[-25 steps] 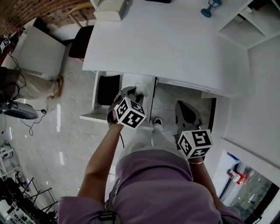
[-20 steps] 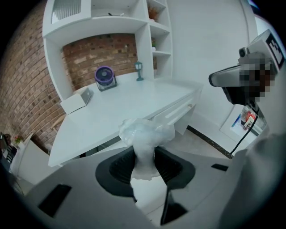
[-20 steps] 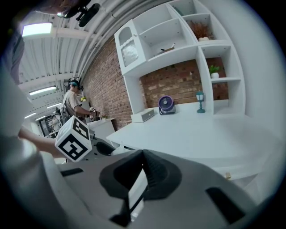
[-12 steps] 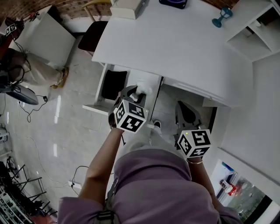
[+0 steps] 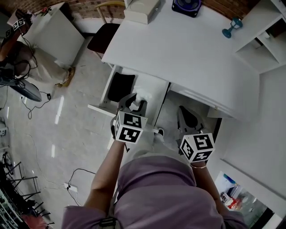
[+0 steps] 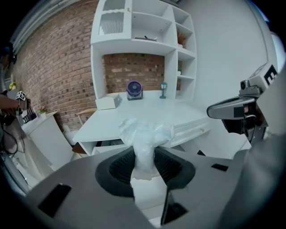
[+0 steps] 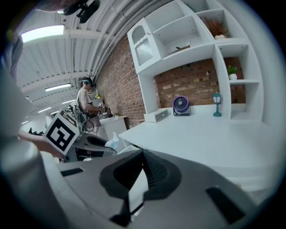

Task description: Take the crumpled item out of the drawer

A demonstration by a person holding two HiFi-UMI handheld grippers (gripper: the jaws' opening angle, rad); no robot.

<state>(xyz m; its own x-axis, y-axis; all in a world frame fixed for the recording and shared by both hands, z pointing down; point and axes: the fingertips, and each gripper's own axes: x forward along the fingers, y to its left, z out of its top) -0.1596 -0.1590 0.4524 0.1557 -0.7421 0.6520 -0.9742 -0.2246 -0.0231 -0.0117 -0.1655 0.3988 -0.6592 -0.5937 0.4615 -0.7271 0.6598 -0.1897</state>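
Observation:
A crumpled white item (image 6: 145, 133) sticks up between the ribbed pads of my left gripper (image 6: 145, 157), which is shut on its lower end. In the head view the left gripper (image 5: 135, 101) holds the crumpled item (image 5: 144, 93) just above the open white drawer (image 5: 105, 95) under the desk. The right gripper (image 5: 183, 112) hovers to the right of the drawer, below the desk edge. Its own view shows the right gripper (image 7: 142, 154) shut with nothing held. From there the crumpled item (image 7: 112, 142) shows at the left.
The white desk (image 5: 187, 49) carries a white box (image 5: 142, 10), a blue fan (image 5: 186, 6) and a small blue lamp (image 5: 232, 27). A black object (image 5: 121, 86) lies in the drawer. White shelving (image 6: 138, 40) stands behind the desk. Cables (image 5: 27, 96) lie on the floor at left.
My left gripper has risen and rolled, bringing the crumpled item up from the drawer. The right gripper shifted slightly. The head camera now shows more of the desk.

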